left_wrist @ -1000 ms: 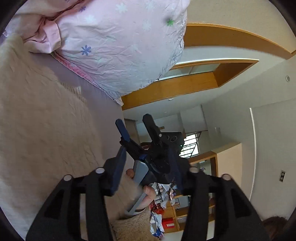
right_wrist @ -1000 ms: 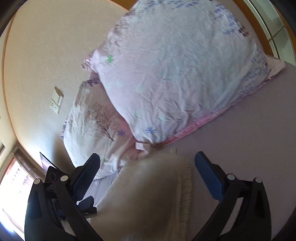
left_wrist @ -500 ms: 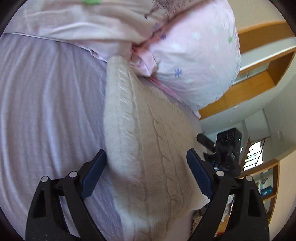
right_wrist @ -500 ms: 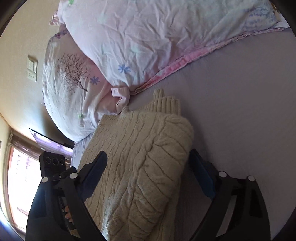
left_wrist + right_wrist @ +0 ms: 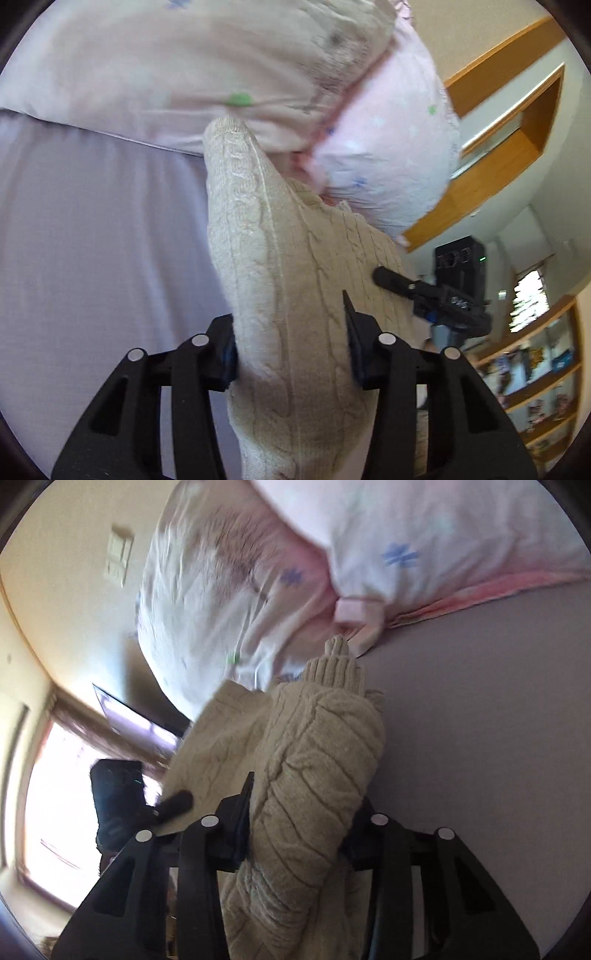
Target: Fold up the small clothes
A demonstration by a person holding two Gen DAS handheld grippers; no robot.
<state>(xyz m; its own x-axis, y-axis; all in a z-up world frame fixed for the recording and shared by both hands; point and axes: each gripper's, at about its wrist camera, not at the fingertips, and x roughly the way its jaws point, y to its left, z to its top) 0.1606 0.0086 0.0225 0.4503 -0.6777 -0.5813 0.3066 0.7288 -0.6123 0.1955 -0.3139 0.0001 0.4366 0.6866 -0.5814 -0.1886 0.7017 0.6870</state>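
Left wrist view: the left gripper had its two black fingers pressed against either side of a thick fold of a cream cable-knit sweater, clamping it. The sweater lay on a pale lilac bed, its far end touching two pink flowered pillows at the head of the bed. To the right, the right gripper showed as a dark shape at the sweater's other edge; its fingers' state could not be told from here. Behind it were wooden wall trim and blurred shelves.

Right wrist view: the right gripper had its fingers closed against a bunched, rolled part of the sweater, gripping it. A ribbed cuff of the sweater pointed toward the pillows, almost touching them. The bed filled the right side. At the left, the left gripper appeared dark and blurred at the sweater's flat edge, before a bright window. A wall switch sat on the beige wall.
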